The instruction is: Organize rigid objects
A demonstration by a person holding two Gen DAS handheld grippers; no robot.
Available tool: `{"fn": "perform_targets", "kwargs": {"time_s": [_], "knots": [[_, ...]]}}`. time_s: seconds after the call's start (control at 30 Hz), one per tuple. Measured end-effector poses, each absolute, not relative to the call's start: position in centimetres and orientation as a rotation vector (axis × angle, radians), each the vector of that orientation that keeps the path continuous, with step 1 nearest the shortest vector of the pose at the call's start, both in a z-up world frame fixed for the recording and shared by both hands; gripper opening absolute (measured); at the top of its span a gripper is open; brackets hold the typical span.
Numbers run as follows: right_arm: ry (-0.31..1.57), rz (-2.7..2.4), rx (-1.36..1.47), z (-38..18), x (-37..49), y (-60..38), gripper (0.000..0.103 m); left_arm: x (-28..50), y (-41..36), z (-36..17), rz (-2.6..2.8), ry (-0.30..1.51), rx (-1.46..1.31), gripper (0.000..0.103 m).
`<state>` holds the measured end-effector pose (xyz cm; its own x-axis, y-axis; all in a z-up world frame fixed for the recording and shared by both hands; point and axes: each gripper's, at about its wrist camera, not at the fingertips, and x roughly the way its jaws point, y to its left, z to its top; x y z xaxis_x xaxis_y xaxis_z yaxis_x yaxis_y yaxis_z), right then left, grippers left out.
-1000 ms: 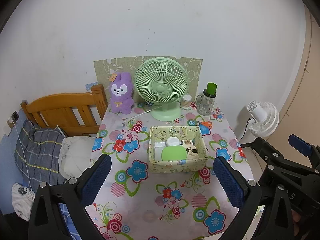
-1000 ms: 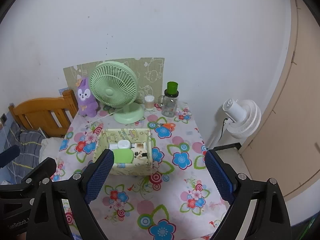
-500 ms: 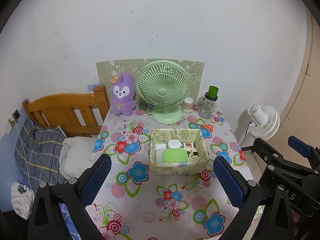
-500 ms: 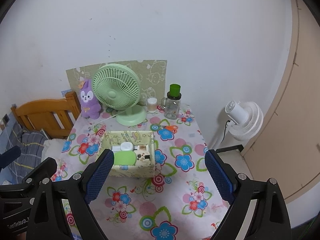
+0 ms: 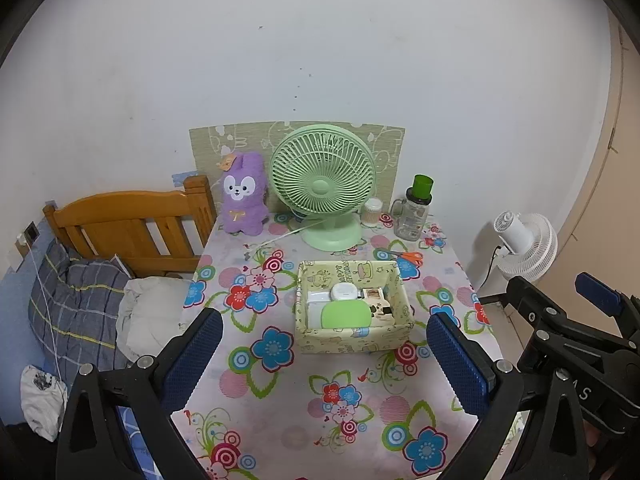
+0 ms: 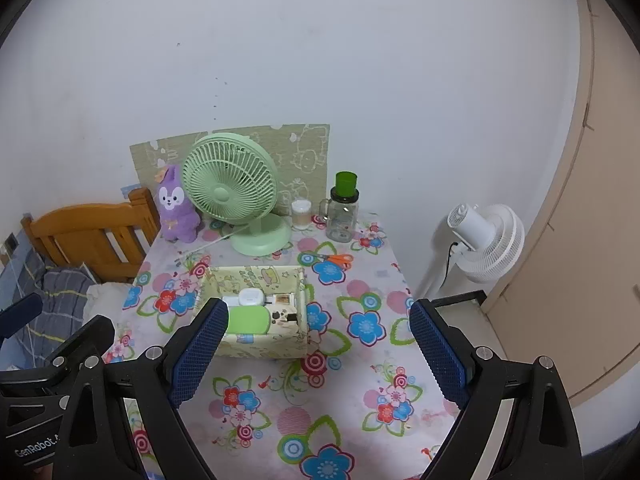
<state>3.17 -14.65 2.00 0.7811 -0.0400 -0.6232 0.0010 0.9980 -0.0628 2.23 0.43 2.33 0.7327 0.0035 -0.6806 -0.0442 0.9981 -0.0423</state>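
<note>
In the left wrist view, the left tongs (image 5: 324, 354) were seen held wide open and empty above the near part of the table (image 5: 280, 404), which was covered with a flowered cloth. A pale patterned box (image 5: 354, 334) was set on the middle of the table, beyond the blue pads, and small items were packed inside it, among them a light green flat case (image 5: 346, 315) and a round white container (image 5: 344, 291). Behind the box, a green desk fan (image 5: 323, 188) was stood at the far edge, with a purple plush toy (image 5: 244, 200) to its left and a clear jar with a green lid (image 5: 414, 212) to its right. Orange-handled scissors (image 5: 404, 256) were laid between the jar and the box. The right tongs (image 5: 560, 332) were seen at the right edge, off the table. In the right wrist view, the right tongs (image 6: 320, 354) were likewise held wide open with nothing between them, and the box (image 6: 264, 346) was seen just beyond the left pad. A white floor fan (image 6: 488, 236) was stood to the right of the table, and a wooden bed frame (image 6: 88, 232) to its left.
</note>
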Motion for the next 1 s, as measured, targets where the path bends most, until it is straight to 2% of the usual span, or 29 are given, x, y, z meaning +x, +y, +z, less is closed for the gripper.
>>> {"fn": "perform_targets", "kwargs": {"time_s": [1.0], "knots": [[0.682,-0.012,-0.056,1.81,3.53,-14.28,0.094,2.37,0.68,1.81,0.027,0.755,-0.063,0.103]]}}
